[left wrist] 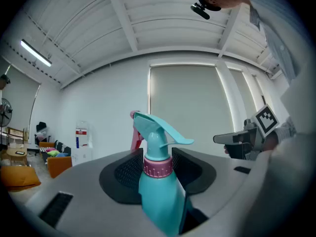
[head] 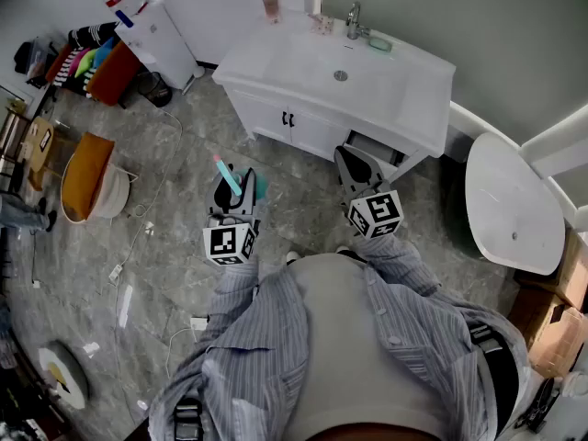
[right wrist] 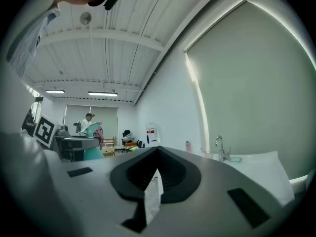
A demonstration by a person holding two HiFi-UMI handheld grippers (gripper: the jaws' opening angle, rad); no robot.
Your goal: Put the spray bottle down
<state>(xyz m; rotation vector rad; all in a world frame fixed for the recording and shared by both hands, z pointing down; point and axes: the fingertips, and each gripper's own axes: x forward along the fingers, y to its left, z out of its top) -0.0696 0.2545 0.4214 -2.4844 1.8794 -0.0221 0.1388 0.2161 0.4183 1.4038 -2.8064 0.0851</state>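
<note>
A teal spray bottle [left wrist: 158,191] with a pink collar and a teal trigger stands upright between the pads of my left gripper [left wrist: 159,158], which is shut on its neck. In the head view the left gripper [head: 236,182] is held level over the floor, and the spray bottle [head: 260,187] shows teal beside it with its pink nozzle pointing up-left. My right gripper [head: 353,167] is level to its right, aimed at the white cabinet. Its jaws meet at the tip of the right gripper [right wrist: 157,152], with nothing between them. The right gripper view also catches the spray bottle [right wrist: 92,154] at the left.
A white sink cabinet [head: 276,58] with a faucet [head: 354,19] and a small pink bottle [head: 271,5] stands ahead. A white tub [head: 511,202] is at the right, cardboard boxes [head: 551,310] behind it. A water dispenser [head: 147,21], an orange chair [head: 87,175] and floor cables lie to the left.
</note>
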